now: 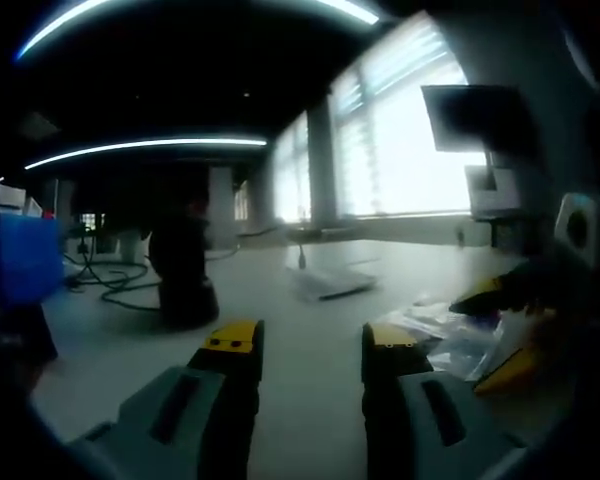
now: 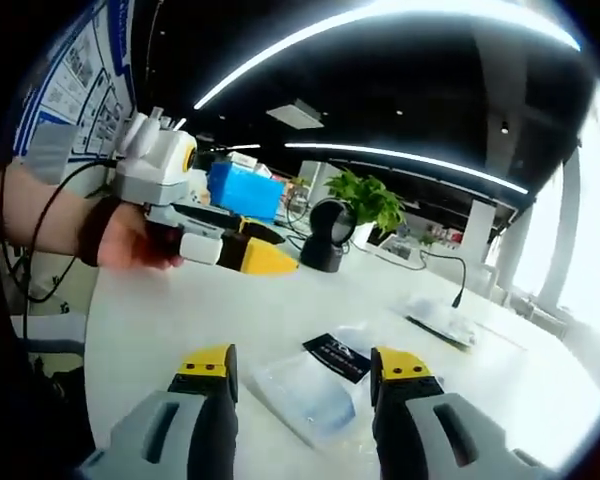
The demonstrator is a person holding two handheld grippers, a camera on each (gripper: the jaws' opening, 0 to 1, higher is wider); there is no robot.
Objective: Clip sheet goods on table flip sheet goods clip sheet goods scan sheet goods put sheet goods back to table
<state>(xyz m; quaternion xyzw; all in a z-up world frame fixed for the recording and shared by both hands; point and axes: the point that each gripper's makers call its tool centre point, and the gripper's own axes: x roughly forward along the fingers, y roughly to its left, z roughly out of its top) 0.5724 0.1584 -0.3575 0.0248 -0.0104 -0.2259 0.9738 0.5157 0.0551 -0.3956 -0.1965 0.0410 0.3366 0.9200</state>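
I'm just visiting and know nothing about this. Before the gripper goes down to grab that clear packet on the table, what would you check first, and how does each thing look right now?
1. Right gripper open: ok, jaws apart with nothing between them.
2. Clear packet in line: ok, it lies flat on the white table between the jaws.
3. Left gripper free: ok, open and empty.
4. Left gripper out of the way: ok, held up to the side in the right gripper view.
5. Scanner reachable: cannot tell, a dark rounded stand sits further back.
6. Packet's label side up: cannot tell.

Clear sheet goods w/ black label, yellow-tipped grey right tool, white table, blue box.
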